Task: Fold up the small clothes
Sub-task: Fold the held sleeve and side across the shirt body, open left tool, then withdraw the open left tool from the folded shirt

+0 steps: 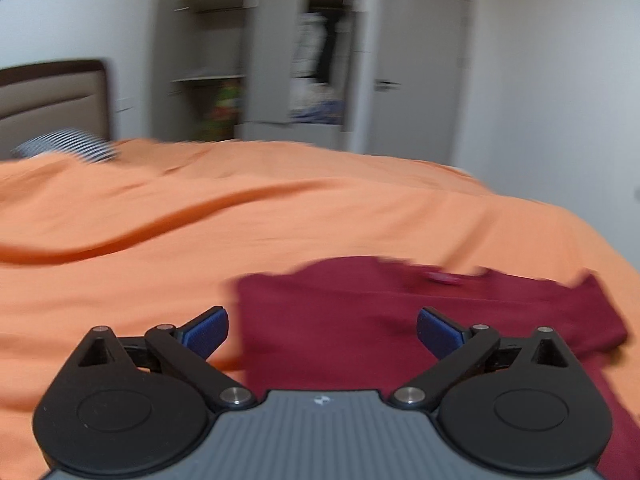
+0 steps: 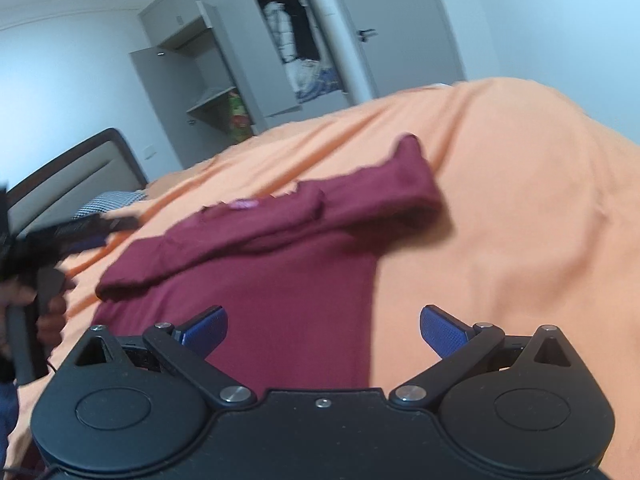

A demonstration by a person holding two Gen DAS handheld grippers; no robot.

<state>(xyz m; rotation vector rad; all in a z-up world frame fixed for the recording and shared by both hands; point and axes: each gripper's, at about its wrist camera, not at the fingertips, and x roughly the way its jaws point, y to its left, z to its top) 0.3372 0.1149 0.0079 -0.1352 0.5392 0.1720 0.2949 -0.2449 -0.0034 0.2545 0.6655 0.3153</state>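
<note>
A maroon shirt (image 2: 256,264) lies flat on a bed covered by an orange sheet (image 2: 500,216), one sleeve folded across its upper body and the other sleeve reaching toward the far right. Left gripper (image 1: 322,334): jaws spread wide, nothing between the blue pads (image 1: 206,334), poised above the shirt's near left edge. Right gripper (image 2: 323,334): jaws likewise released and empty, over the shirt's near right edge. Background: open grey wardrobe (image 2: 248,76), headboard (image 1: 52,96), striped pillow (image 1: 68,146).
</note>
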